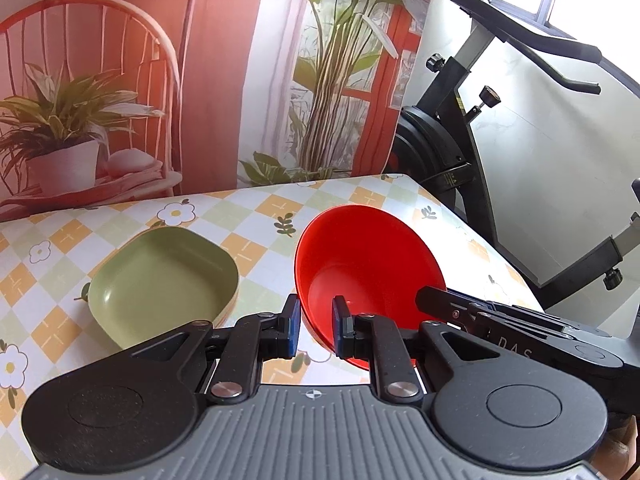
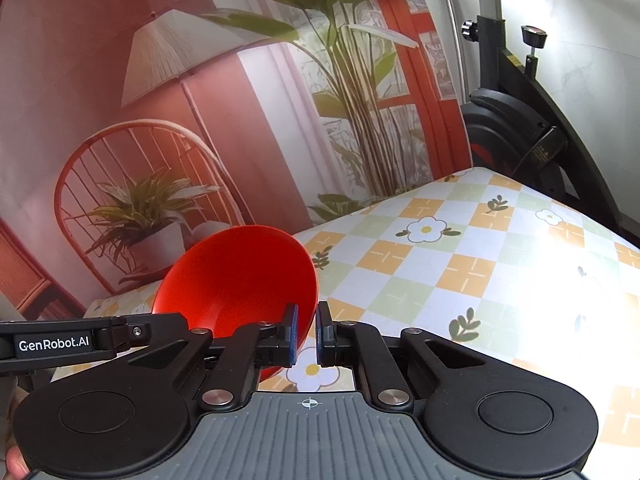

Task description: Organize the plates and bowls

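A red bowl [image 1: 372,256] hangs tilted above the checked flowery tablecloth [image 1: 260,216], its opening turned toward the left wrist camera. My left gripper [image 1: 317,322] is shut on its near-left rim, one finger inside and one outside. From the right, my right gripper [image 1: 428,296] reaches the bowl's opposite edge. In the right wrist view the red bowl [image 2: 240,276] sits left of centre, and my right gripper [image 2: 307,332] is shut on its rim with a narrow gap. The left gripper [image 2: 176,326] comes in from the left there. A green square dish [image 1: 160,280] rests on the table, left of the bowl.
A printed backdrop [image 1: 160,80] of a chair, lamp and plants stands along the table's far edge. A black exercise bike [image 1: 460,140] stands just beyond the table's right edge. Bare tablecloth [image 2: 480,264] stretches to the right of the bowl.
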Available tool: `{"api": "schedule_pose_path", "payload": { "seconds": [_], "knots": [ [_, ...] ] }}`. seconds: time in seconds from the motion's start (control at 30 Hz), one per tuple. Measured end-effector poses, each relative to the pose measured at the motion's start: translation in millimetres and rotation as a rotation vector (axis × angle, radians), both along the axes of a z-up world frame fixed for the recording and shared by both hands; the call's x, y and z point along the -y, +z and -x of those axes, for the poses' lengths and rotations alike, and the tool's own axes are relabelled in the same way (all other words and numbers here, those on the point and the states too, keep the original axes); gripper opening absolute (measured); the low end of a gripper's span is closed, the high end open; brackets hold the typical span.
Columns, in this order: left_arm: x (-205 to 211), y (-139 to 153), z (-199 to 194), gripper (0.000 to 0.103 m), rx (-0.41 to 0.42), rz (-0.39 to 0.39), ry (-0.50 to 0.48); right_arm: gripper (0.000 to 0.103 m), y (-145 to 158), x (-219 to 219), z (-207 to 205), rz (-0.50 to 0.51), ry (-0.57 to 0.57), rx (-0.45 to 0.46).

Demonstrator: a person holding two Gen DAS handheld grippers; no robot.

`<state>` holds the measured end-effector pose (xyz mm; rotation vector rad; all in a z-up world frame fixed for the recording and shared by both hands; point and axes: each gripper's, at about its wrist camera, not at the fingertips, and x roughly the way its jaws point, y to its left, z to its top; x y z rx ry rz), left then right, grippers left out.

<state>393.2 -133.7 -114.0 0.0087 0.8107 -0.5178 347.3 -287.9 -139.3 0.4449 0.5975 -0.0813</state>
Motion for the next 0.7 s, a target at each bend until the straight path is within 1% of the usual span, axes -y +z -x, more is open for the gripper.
{"api": "schedule_pose_path", "payload": {
  "seconds": [0.17,0.43,0.57,0.7],
  "knots": [
    [-4.7,-5.2,18.7,0.018,-0.017,0.002,-0.011,0.008,-0.9,-4.5,21.1,-0.006,-0.002,-0.008],
    [-20.1,-23.2,41.9,0.018,-0.103,0.034,-0.062,0.008,-13.0,-12.7,54.4,-0.001,0.010,-0.054],
    [-24.3,-33.6,51.3,0.018,-0.134,0.028,-0.076,0.008,-25.0,-16.3,66.6,-0.010,0.023,-0.092],
    [-25.0,-39.7,57.6,0.018,-0.136,0.009,-0.074,0.008,-30.7,-20.5,71.1,-0.010,0.034,-0.111]
  ]
}}
